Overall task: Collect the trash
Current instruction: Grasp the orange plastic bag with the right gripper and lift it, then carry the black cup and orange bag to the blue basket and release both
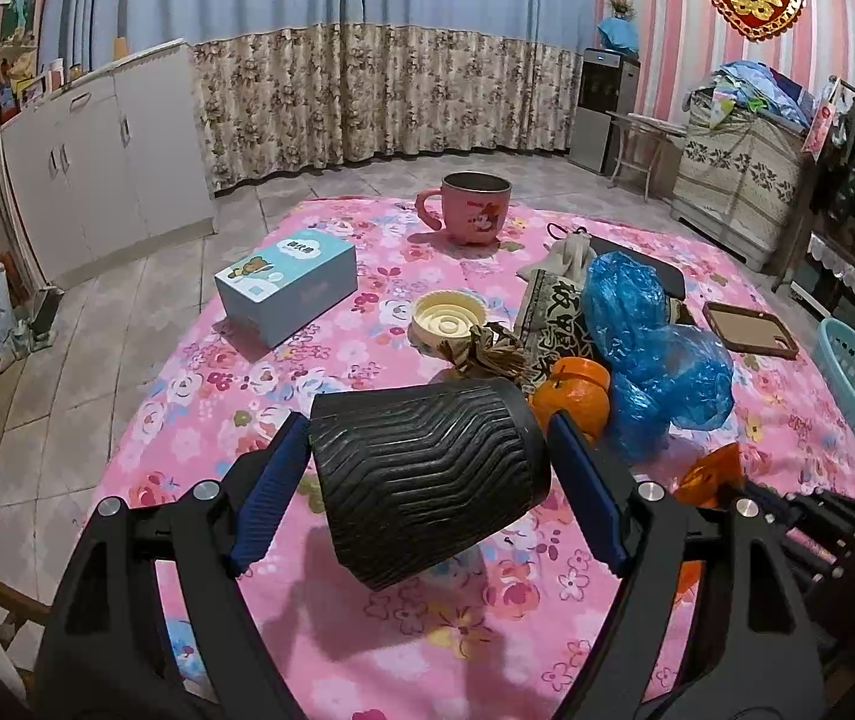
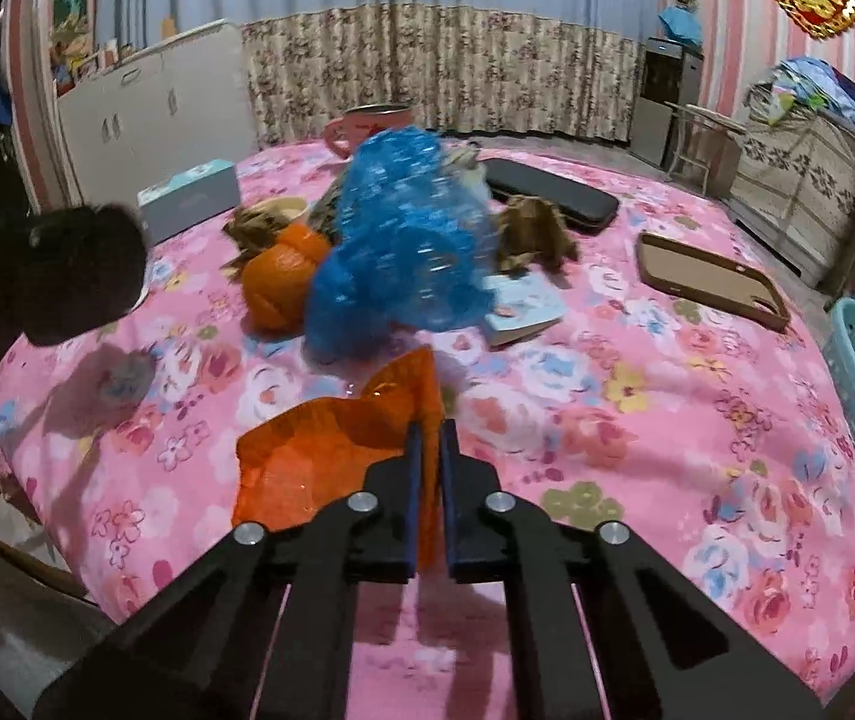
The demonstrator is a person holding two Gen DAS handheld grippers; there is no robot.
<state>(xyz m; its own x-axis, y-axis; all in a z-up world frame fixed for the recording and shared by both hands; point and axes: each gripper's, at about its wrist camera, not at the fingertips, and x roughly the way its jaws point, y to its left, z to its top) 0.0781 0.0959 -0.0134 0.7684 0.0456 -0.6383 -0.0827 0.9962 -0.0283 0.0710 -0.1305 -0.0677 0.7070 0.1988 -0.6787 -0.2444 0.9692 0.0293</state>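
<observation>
The left gripper [image 1: 427, 468] holds a black ribbed bin [image 1: 427, 474] tilted on its side above the near edge of the table [image 1: 367, 630], its jaws pinching the bin's two ends; the ridged wall looks rigid and light, so grip should not slip. The right gripper [image 2: 432, 438] has its jaws pressed together on an orange wrapper [image 2: 331, 456], a thin crinkled film near the near edge of the table; judged weightless and limp, it will flutter, so hold it by a bunched fold rather than a loose corner. Toward the middle of the table lie a blue plastic bag [image 2: 403, 240], soft and slippery and best gathered at a crease, and orange peel [image 2: 283, 276] touching it on its left, curled and semi-stiff, which should be taken across its rim. A brown crumpled paper [image 2: 538, 231] lies just behind the bag. Whether the bin's mouth faces the right gripper cannot be told.
</observation>
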